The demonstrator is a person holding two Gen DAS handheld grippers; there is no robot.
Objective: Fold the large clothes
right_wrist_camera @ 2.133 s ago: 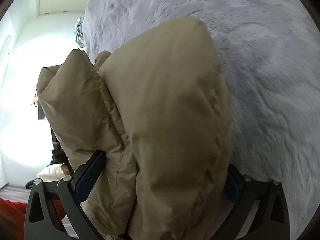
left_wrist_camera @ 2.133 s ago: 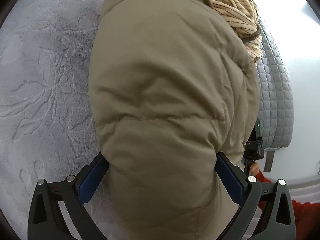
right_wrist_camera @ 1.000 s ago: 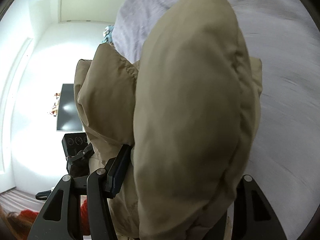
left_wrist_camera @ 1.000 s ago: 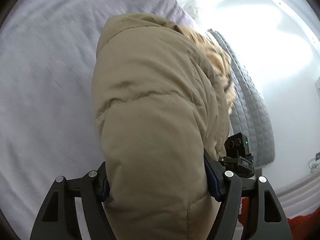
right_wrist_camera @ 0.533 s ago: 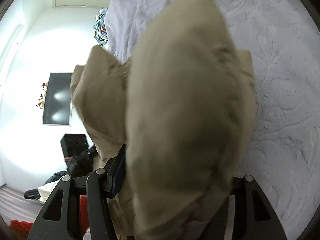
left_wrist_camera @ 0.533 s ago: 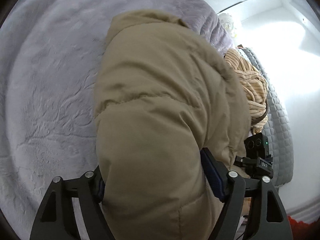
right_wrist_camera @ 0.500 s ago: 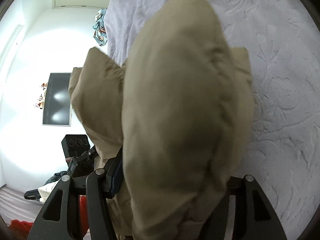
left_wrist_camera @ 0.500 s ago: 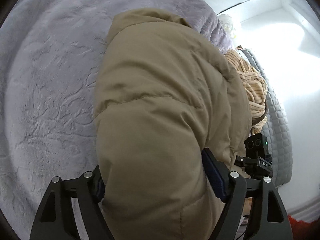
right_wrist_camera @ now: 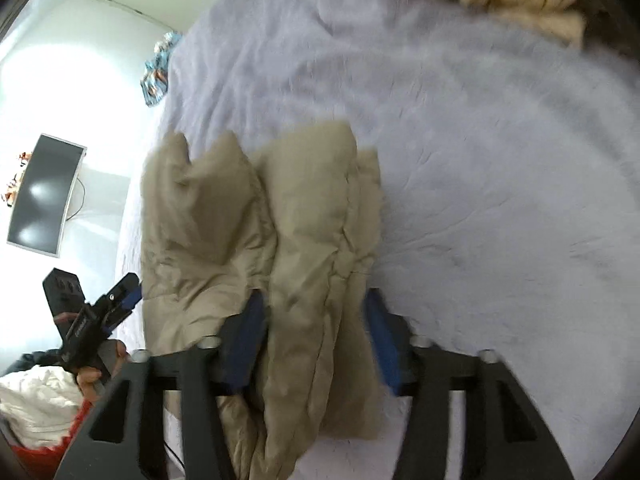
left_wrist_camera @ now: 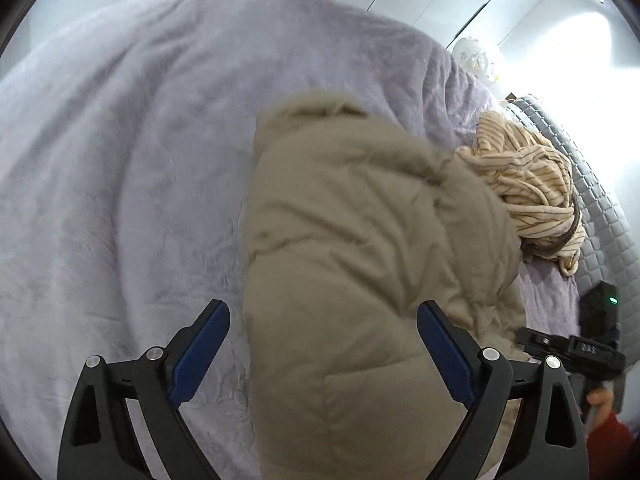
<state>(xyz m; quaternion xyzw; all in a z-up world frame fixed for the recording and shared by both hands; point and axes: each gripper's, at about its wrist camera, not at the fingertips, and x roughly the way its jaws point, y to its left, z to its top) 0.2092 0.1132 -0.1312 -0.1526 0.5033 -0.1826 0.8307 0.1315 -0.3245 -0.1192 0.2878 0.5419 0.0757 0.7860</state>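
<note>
Clearly the fold is close to finished: the tan puffer jacket (left_wrist_camera: pixel 360 264) lies bunched in thick layers on the lilac bed cover (left_wrist_camera: pixel 120 184), near the striped garment (left_wrist_camera: pixel 528 192) heaped beyond it. The left gripper (left_wrist_camera: pixel 324 344) is opening around the jacket's near end, its left pad clear of the fabric, so it reads as released. The right gripper (right_wrist_camera: pixel 316 340) is closing, a doubled fold pinched between its pads. What seems left is letting go and flattening the puffy stack; the striped garment beside the jacket looks unfolded.
</note>
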